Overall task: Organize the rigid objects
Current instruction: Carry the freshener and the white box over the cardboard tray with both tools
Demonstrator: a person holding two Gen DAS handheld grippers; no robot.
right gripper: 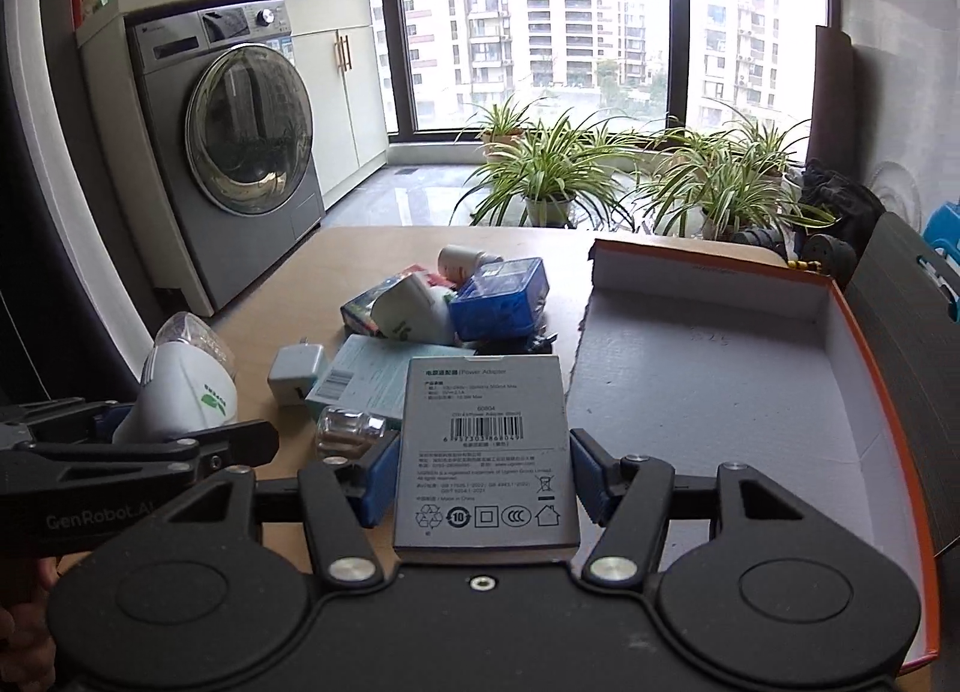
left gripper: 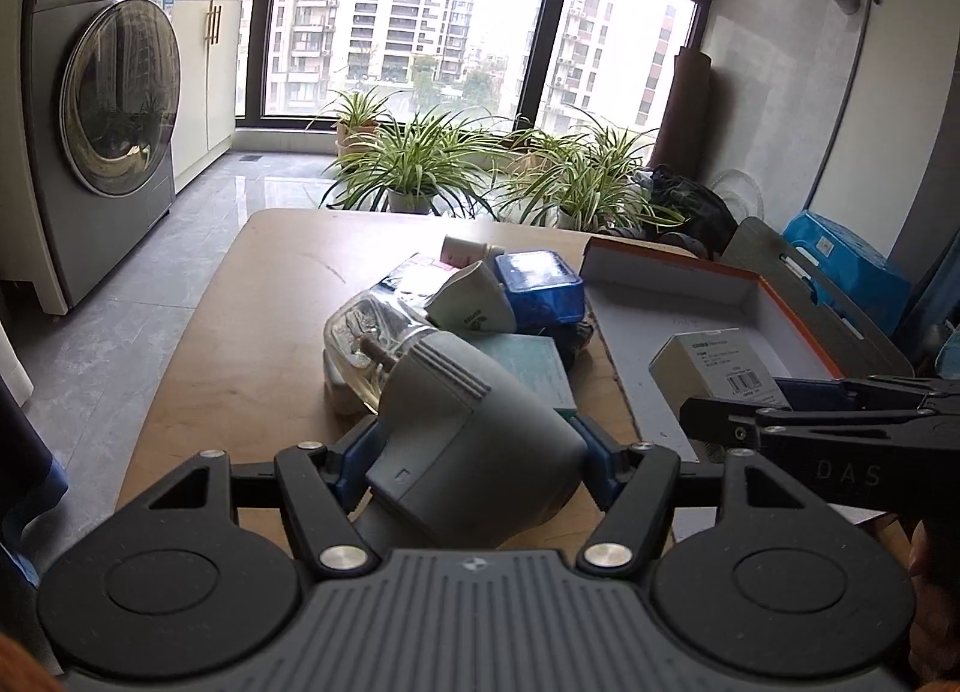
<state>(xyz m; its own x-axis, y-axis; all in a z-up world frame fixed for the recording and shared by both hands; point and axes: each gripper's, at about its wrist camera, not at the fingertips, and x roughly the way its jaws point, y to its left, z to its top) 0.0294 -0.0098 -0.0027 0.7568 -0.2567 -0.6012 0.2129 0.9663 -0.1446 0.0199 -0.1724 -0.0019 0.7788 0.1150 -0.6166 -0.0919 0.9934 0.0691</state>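
Left gripper (left gripper: 474,440): jaws about half apart, clamped on one grey-white mask (left gripper: 474,452), lifted above the table's (left gripper: 270,296) near edge.
Right gripper (right gripper: 480,476): jaws about half apart, clamped on one grey adapter box (right gripper: 486,452), raised beside the tray's left edge.
Tray (right gripper: 888,392): one orange-rimmed box at the table's right edge; floor bare.
Pile: one blue case (right gripper: 501,296), one white charger (right gripper: 297,371), mid-table.

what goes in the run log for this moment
left hand-held gripper: shut on grey device | right hand-held gripper: shut on adapter box | orange-rimmed tray: empty
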